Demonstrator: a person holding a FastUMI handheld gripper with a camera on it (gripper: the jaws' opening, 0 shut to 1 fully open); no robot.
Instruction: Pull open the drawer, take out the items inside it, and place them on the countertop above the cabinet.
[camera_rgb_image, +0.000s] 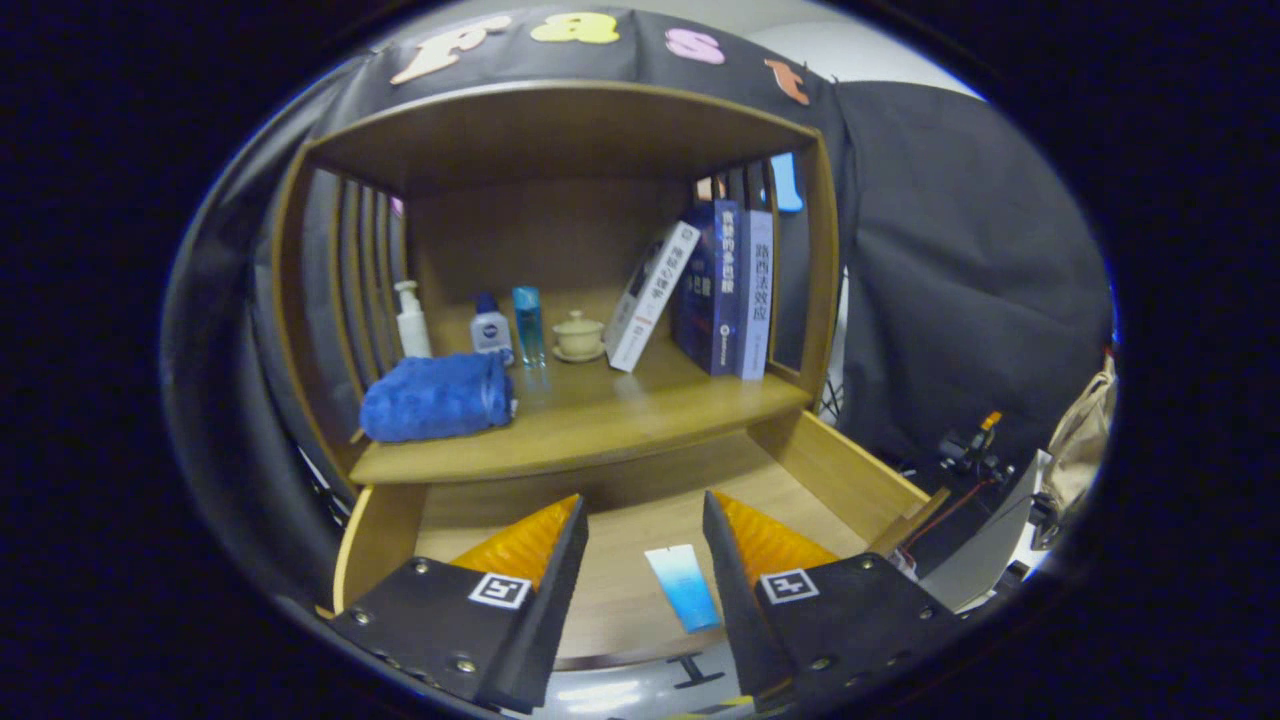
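Gripper view shows the drawer (850, 470) pulled open; the gripper (645, 530) hovers with fingers spread and empty; a blue tube (683, 586) lies on the drawer floor between them; descend squarely, pinching its sides.

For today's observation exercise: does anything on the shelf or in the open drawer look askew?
One white book leans against the upright books. A blue tube lies flat in the drawer, between the open fingers.

The drawer (840, 470) is pulled out, and a small blue tube (682, 588) is laid flat on its wooden floor, seen between the spread fingers of the gripper (645, 520), untouched by either.
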